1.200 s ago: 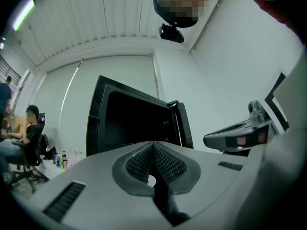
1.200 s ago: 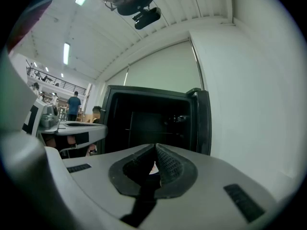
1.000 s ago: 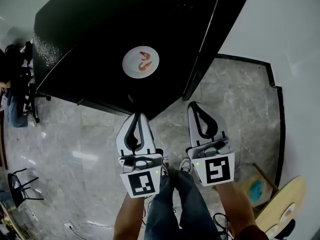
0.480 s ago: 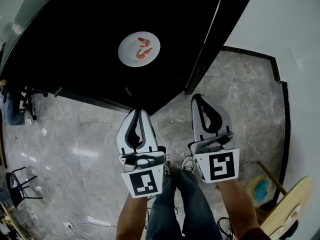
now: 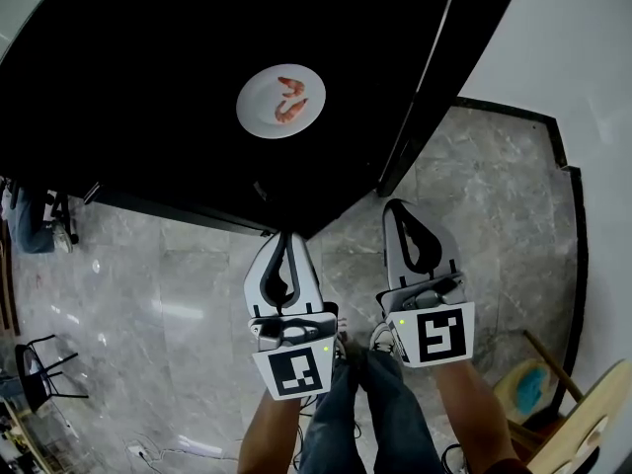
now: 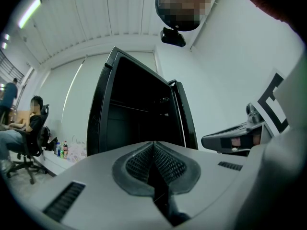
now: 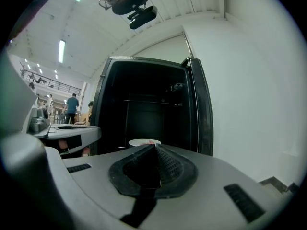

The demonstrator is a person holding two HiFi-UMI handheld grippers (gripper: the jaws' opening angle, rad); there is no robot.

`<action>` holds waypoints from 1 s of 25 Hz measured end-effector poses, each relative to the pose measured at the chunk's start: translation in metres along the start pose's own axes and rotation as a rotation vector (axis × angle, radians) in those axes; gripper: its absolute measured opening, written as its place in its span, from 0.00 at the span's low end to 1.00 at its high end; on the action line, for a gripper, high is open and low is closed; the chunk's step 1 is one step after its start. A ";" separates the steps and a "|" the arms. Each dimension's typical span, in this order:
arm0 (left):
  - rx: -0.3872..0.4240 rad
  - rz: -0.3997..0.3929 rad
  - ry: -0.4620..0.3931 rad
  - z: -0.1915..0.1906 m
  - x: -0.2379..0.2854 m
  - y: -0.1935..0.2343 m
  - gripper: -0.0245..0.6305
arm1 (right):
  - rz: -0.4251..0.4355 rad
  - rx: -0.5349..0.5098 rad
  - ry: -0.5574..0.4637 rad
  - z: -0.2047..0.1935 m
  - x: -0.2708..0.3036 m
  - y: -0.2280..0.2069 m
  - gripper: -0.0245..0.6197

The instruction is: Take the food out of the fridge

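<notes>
Descent is continuing: left gripper (image 5: 287, 239) and right gripper (image 5: 400, 207), jaws pressed together empty, are sinking toward plate (image 5: 256, 117) in fridge (image 5: 138, 117).

Nothing legible is showing: no words, brands, numbers or signs. The left marker cube (image 5: 298, 373), riding on the left gripper (image 5: 287, 240) at about six o'clock in the head view, is displaying only a black-and-white square pattern, not letters. The right marker cube (image 5: 435, 335), on the right gripper (image 5: 398, 210) between four and five o'clock, is displaying the same kind of pattern. In the left gripper view, bottles (image 6: 61, 150) at about eight o'clock are carrying labels too small to read.
</notes>
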State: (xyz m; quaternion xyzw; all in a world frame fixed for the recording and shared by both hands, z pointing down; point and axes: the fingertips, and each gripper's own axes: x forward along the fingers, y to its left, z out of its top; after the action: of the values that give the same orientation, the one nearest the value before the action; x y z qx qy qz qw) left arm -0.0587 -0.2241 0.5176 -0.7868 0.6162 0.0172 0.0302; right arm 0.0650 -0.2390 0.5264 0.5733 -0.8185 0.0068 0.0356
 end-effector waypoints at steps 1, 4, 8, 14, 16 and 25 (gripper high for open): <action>-0.007 0.003 -0.002 -0.004 0.000 -0.001 0.06 | 0.000 0.003 0.002 -0.003 0.000 -0.002 0.07; -0.010 0.002 0.013 -0.013 0.000 -0.001 0.06 | -0.001 0.000 0.006 -0.007 0.002 -0.002 0.07; 0.009 0.003 0.012 -0.013 0.000 0.003 0.06 | 0.005 0.005 0.000 -0.009 0.006 0.001 0.07; 0.005 0.015 0.005 -0.015 0.002 0.004 0.06 | 0.013 0.008 0.003 -0.011 0.006 0.000 0.07; 0.011 0.017 0.015 -0.019 0.001 0.005 0.06 | 0.015 0.008 0.006 -0.012 0.007 0.001 0.07; 0.019 0.028 0.022 -0.022 -0.005 0.012 0.06 | 0.033 0.017 0.027 -0.014 0.017 0.005 0.07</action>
State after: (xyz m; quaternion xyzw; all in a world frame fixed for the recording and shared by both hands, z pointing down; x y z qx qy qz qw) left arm -0.0715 -0.2235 0.5399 -0.7778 0.6278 0.0033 0.0306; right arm 0.0552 -0.2521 0.5420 0.5600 -0.8271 0.0222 0.0418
